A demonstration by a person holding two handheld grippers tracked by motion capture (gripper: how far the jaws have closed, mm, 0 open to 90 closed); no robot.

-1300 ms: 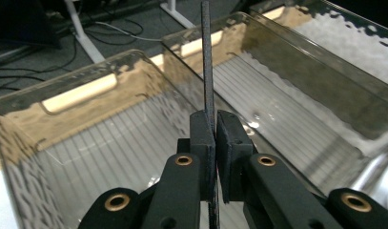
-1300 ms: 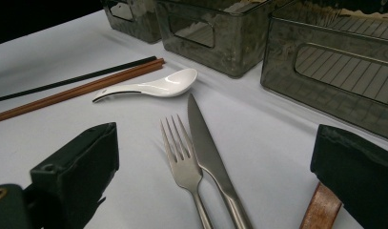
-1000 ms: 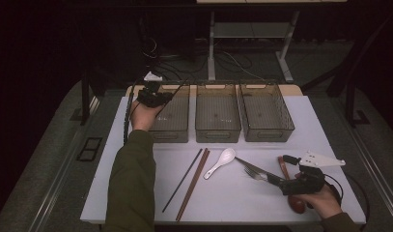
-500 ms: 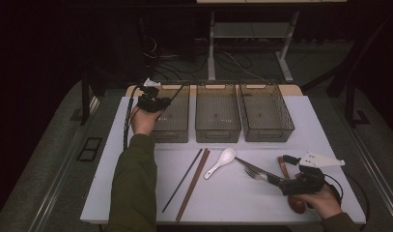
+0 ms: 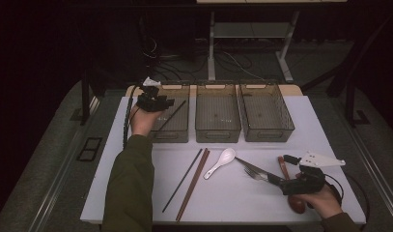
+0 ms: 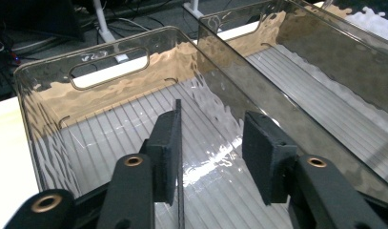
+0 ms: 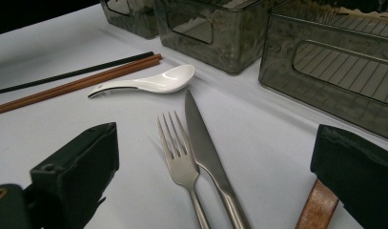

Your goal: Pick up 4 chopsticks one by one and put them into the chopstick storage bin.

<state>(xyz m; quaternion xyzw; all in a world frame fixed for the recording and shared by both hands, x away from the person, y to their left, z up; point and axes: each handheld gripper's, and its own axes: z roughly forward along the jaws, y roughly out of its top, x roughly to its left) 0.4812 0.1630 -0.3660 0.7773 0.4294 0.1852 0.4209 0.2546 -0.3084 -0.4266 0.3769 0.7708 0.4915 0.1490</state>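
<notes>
White bench point(image 5: 324, 128) with bins and cutlery

Behind the white spoon point(image 5: 221, 162) stand three bins point(image 5: 217, 116); chopsticks point(image 5: 190, 183) lie left of it, fork point(image 5: 256, 175) and knife point(image 5: 254, 168) right.

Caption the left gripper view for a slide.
Left tongs, jaws just opened, release a black chopstick into the leftmost bin.

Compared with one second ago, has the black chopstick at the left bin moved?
Yes. The black chopstick now leans across the left bin, its lower end dropped inside. The left gripper has just been opening its jaws; the stick rests against one.

Glossy clear plastic bin point(image 6: 110, 95), matt black chopstick point(image 6: 178, 157).
</notes>
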